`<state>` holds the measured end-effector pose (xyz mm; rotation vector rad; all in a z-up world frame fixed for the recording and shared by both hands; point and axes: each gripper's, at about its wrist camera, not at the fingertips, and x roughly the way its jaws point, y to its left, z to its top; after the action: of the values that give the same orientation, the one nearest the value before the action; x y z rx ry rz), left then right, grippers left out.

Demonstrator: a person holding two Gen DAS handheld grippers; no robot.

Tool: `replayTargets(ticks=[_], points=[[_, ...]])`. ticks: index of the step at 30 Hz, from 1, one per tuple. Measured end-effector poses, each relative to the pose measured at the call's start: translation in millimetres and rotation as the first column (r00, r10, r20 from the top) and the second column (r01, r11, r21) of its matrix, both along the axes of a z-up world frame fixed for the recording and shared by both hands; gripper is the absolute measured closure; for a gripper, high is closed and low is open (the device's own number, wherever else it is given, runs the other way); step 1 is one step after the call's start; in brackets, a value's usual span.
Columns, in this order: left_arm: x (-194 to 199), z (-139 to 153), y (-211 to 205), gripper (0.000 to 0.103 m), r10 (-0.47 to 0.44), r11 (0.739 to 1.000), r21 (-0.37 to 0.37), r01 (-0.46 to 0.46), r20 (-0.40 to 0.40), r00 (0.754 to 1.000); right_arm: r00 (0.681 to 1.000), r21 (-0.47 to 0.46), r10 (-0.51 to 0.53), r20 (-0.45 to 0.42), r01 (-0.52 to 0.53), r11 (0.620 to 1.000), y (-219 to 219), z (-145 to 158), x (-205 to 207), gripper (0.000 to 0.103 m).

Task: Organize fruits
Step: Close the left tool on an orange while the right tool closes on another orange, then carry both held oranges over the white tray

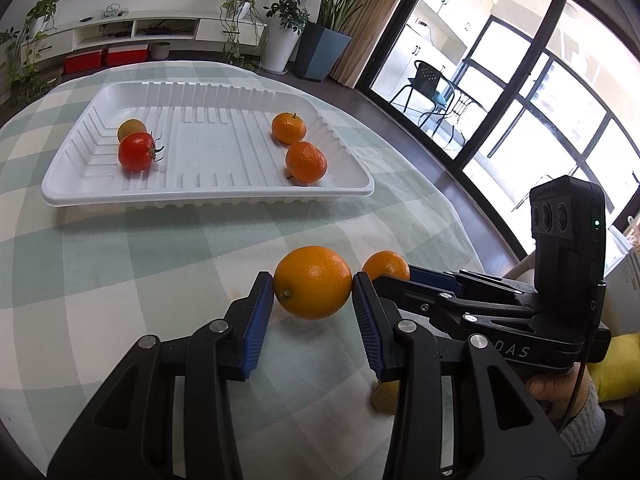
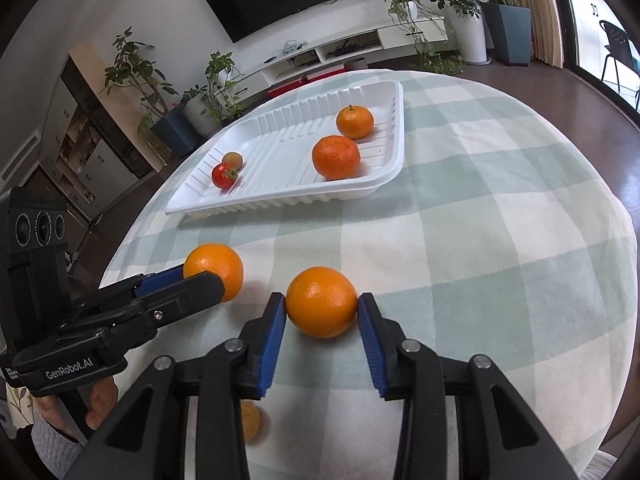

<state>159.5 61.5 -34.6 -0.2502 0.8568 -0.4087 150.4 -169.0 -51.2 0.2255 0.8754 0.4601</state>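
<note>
Orange fruit is sitting in both our jaws: the left gripper (image 1: 313, 294) is squeezing one orange (image 1: 313, 282), the right gripper (image 2: 322, 306) is touching another orange (image 2: 322, 302), both near the worktop's front edge. Round fruit could be slipping out while we are lifting toward the white tray (image 1: 208, 196).

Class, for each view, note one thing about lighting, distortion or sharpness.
Left wrist view: the windows are blown out white, and their frames bow with fisheye curving. Right wrist view: the table edge bulges round, the oranges throw only soft shadows, and the tray looks sharp.
</note>
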Motion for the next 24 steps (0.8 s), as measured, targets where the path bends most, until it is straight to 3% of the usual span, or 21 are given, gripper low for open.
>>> replayTargets(ticks=[7,14,24], points=[[0.3,2.0,1.9,0.065,0.001,1.000,-0.008,0.000,0.006,1.000,0.999,0.152,-0.021,-0.045,0.027,0.988,-19.1,-2.3,4.4,0.063],[1.3,8.5,7.6,0.065,0.012,1.000,-0.024,-0.011,0.016,1.000,0.998,0.331,-0.010,-0.063,0.031,0.943,-33.1,1.9,11.0,0.063],[7.8,24.4,26.1,0.065,0.058,0.997,-0.044,-0.056,0.046,0.997,1.000,0.374,-0.006,-0.011,0.009,0.927,-30.7,17.8,19.4,0.063]])
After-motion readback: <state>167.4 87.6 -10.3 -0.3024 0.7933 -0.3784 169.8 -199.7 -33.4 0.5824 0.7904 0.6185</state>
